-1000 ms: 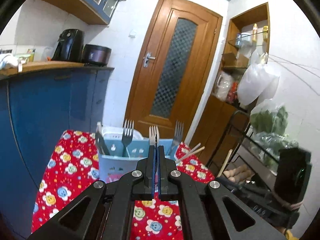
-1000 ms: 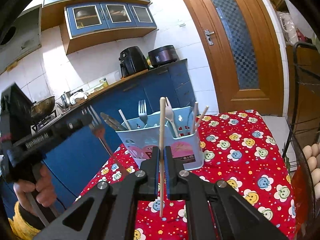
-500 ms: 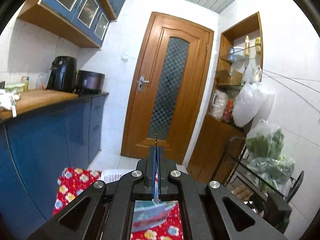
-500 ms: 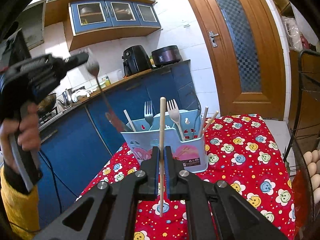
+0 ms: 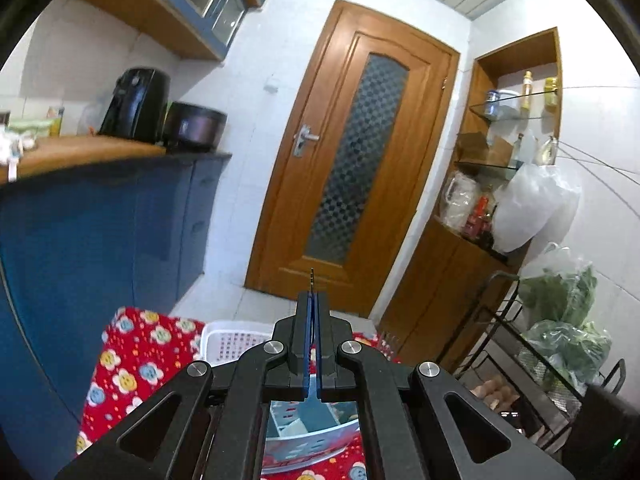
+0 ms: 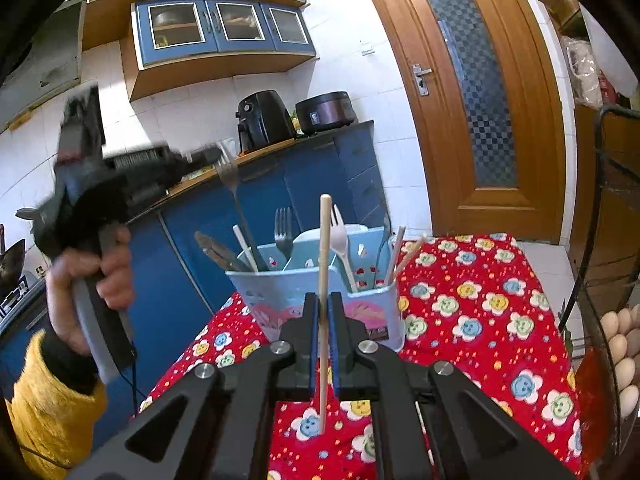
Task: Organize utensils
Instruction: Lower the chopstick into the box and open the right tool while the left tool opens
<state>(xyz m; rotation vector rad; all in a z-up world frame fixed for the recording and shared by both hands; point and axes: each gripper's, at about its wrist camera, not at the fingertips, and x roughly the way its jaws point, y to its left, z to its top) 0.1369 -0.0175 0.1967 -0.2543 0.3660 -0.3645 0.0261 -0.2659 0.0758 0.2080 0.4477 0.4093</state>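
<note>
Gripping a metal fork point(image 6: 231, 184) by its handle, the left tool point(image 5: 312, 300) has its two fingers pressed nearly together on the thin metal. From its own camera only the fork's narrow edge shows, poking out past the fingertips, while the right wrist view shows the fork hanging tines-up from that tool point(image 6: 200, 157), with its lower end reaching down toward the left compartment of the utensil caddy point(image 6: 316, 292). The left hand point(image 6: 90, 280) wraps the tool's grip, a yellow sleeve at the wrist.

The right tool point(image 6: 325, 312) is likewise clamped tight, on a single wooden chopstick point(image 6: 325, 280) that stands upright between its fingers, one end rising above the fingertips and the other end hanging below them over the red flowered cloth point(image 6: 480, 300) on the tabletop.

The pale blue caddy sits on that cloth just ahead of the right tool and directly beneath the left one, where its rim point(image 5: 312, 444) shows between the left tool's arms. Standing in its compartments are a dark knife-like piece at the left, a steel fork point(image 6: 283, 228), a white plastic fork point(image 6: 340, 232), and a few light chopsticks point(image 6: 394, 256) leaning at the right end. A white basket point(image 5: 232, 340) lies on the cloth ahead and to the left of the left tool. Eggs point(image 6: 618, 344) rest in a wire rack to the far right of the right tool.
</note>
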